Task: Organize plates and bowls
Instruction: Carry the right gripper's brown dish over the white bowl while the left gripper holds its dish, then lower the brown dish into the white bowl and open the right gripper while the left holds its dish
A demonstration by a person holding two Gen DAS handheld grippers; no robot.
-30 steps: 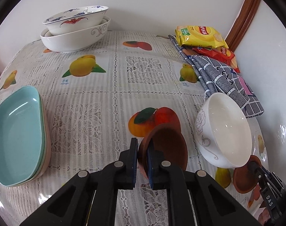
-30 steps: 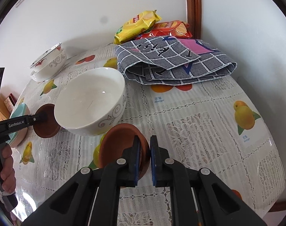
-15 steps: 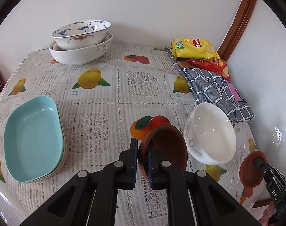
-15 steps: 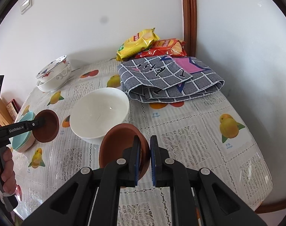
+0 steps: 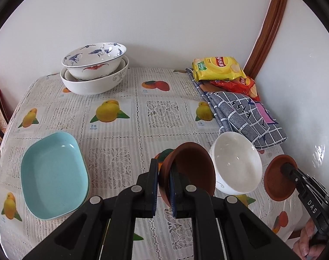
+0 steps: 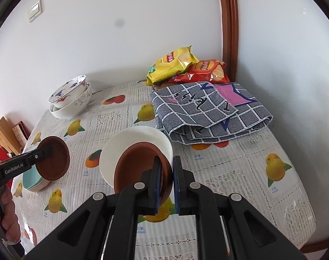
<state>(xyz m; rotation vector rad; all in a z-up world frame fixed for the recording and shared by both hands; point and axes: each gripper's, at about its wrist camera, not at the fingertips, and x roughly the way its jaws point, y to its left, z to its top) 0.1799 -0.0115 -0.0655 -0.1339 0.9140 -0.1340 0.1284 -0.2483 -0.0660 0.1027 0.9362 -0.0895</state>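
Observation:
My left gripper (image 5: 163, 173) is shut on the rim of a small brown bowl (image 5: 192, 169) and holds it above the table; it also shows in the right wrist view (image 6: 53, 161). My right gripper (image 6: 166, 173) is shut on a second brown bowl (image 6: 138, 166), held up in front of a white bowl (image 6: 131, 143); this brown bowl shows at the right in the left wrist view (image 5: 277, 179). The white bowl (image 5: 238, 162) stands on the table between the two. Stacked teal plates (image 5: 53, 175) lie at the left. Two nested large bowls (image 5: 95, 71) stand at the back.
A folded grey checked cloth (image 6: 210, 112) and two chip bags (image 6: 186, 67) lie at the back right by the wall. The table (image 5: 142, 112) has a fruit-print cover. Walls close in at the back and right. Boxes (image 6: 10, 134) stand beyond the left edge.
Both grippers have risen and drawn back from the table, each with its brown bowl. The white bowl and the rest look smaller and farther below.

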